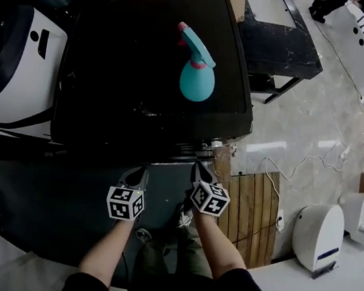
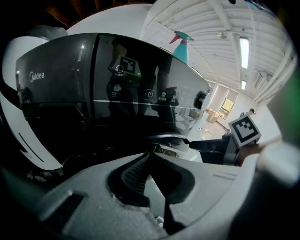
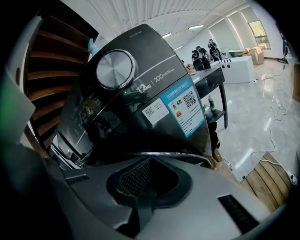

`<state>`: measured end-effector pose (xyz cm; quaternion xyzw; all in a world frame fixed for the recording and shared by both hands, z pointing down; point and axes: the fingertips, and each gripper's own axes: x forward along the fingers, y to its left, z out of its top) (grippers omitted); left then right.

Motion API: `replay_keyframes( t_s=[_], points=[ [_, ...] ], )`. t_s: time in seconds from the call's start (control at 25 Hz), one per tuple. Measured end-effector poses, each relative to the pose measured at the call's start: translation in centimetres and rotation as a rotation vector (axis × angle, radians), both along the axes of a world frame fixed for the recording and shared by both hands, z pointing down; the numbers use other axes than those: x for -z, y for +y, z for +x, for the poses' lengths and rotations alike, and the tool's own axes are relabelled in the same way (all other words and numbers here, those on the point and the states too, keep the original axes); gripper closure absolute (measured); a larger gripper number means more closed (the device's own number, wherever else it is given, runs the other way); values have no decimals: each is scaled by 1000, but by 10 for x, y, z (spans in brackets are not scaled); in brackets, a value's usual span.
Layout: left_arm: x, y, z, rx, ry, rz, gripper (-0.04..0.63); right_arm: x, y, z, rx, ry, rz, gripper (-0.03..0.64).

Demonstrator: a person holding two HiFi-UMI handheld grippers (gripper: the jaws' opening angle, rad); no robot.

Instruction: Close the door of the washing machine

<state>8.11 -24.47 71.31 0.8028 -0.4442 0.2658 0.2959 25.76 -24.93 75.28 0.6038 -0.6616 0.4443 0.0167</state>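
Left gripper view shows the left gripper clenched on nothing, its tips just short of the door, low on the front of the washing machine. The right gripper is likewise pinched empty at the same chrome ring. The door likely swings stiff, weighty and slick, so press its rim rather than pinch. A spray bottle stands on the machine's top and a wooden pallet lies to its right. Neither seems to block the swing.
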Motion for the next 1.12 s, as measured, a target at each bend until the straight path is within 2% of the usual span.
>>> replay_keyframes(
  t_s=[0.2, 0.44, 0.64, 0.88, 1.12],
  points=[
    [-4, -6, 3, -7, 6, -3, 592, 3, -4, 1, -14, 34, 4, 615],
    [-4, -12, 6, -10, 11, -14, 592, 3, -6, 1, -31, 19, -15, 617],
    [-5, -11, 9, -17, 13, -15, 592, -1, -12, 3, 19, 58, -10, 617],
    [-3, -10, 9, -20, 15, -16, 592, -1, -11, 2, 25, 95, 14, 615],
    [4, -5, 14, -48, 30, 3, 592, 9, -8, 1, 25, 70, 15, 617]
  ],
)
